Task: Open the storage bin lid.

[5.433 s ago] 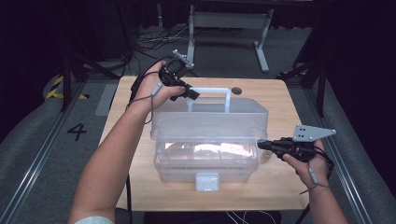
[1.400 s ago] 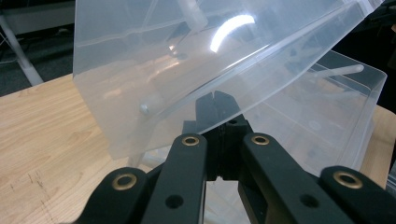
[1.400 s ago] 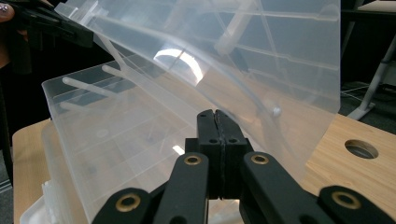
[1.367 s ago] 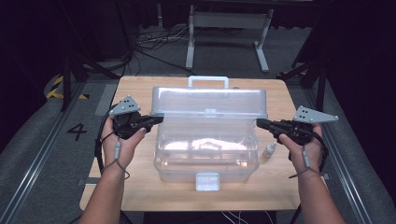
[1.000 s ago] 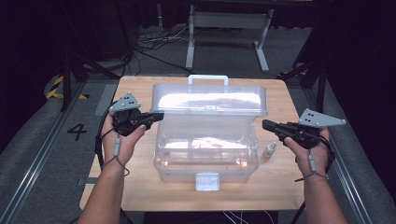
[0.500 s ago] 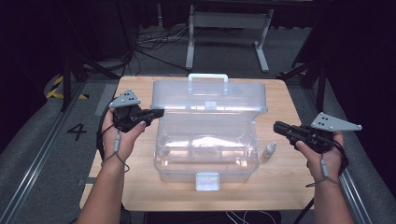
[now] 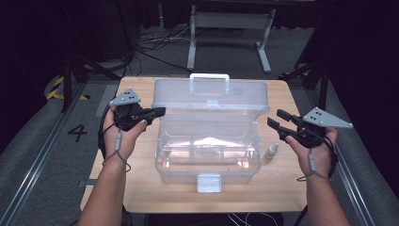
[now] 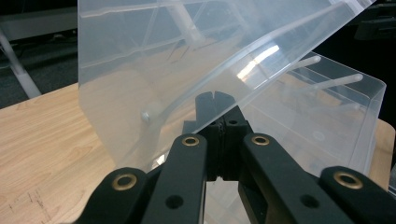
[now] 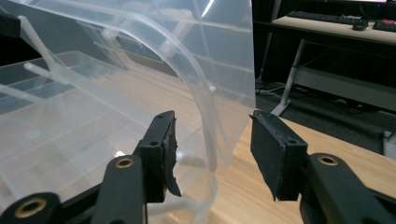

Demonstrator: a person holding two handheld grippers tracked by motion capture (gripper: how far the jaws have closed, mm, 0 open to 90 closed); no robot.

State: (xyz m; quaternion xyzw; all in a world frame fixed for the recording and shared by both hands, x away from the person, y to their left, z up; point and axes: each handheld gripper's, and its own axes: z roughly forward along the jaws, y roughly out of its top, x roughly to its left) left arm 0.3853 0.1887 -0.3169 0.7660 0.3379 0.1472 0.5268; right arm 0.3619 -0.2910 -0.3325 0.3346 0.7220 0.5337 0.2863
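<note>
A clear plastic storage box (image 7: 207,157) stands on the wooden table (image 7: 141,183) with its lid (image 7: 211,96) tilted up and back. My left gripper (image 7: 160,112) is shut on the lid's left edge; in the left gripper view the closed jaws (image 8: 219,100) meet at the rim of the lid (image 8: 187,51). My right gripper (image 7: 274,117) hovers just right of the box, a little off the lid. Its jaws have just been opening and stand apart (image 9: 212,140), pressing on nothing; the lid's right edge (image 9: 219,56) shows beyond the gap.
A small white bottle (image 7: 271,151) stands on the table right of the box, below my right gripper. The box has a white latch (image 7: 209,182) at the front and a handle (image 7: 209,77) on the lid. Dark floor, cables and a desk frame lie behind the table.
The lid has swung up from closed to tilted back. My right gripper has let go of its right edge, drawn off to the right and opened. The left gripper stays on the left edge.
</note>
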